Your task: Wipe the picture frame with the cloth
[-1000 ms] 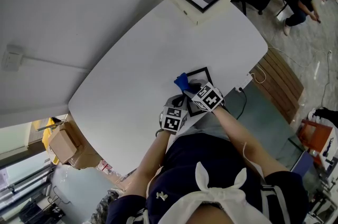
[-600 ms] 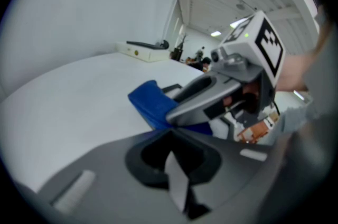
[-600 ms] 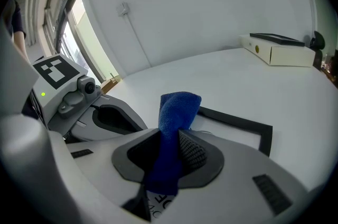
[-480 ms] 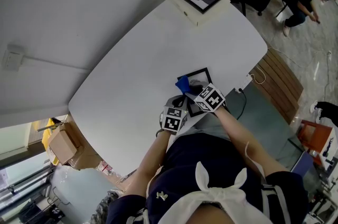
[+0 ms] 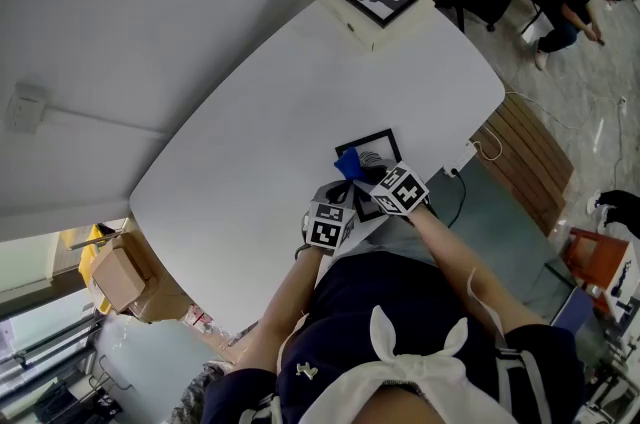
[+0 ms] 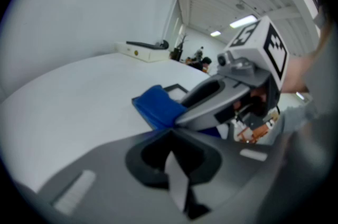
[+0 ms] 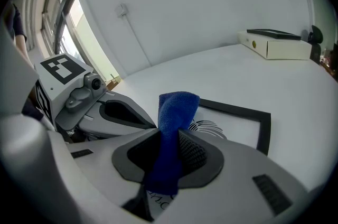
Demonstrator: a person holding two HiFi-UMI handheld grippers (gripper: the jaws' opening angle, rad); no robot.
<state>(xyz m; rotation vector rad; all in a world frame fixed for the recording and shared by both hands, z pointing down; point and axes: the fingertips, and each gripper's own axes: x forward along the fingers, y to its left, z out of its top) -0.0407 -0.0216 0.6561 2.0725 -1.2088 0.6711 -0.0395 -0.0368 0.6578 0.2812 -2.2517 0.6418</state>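
Blue cloth (image 5: 346, 162) sits at the frame's (image 5: 380, 147) left corner on the table (image 5: 250, 112) in our head view, pinched by our right gripper (image 5: 362, 174), with the left gripper (image 5: 342, 199) just beside it. In our left gripper view its jaws press together, the cloth just ahead. In our right gripper view the jaws clamp the cloth, the frame just beyond.

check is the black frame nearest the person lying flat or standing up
Lying flat: the picture frame rests face up on the table, the cloth at its edge.
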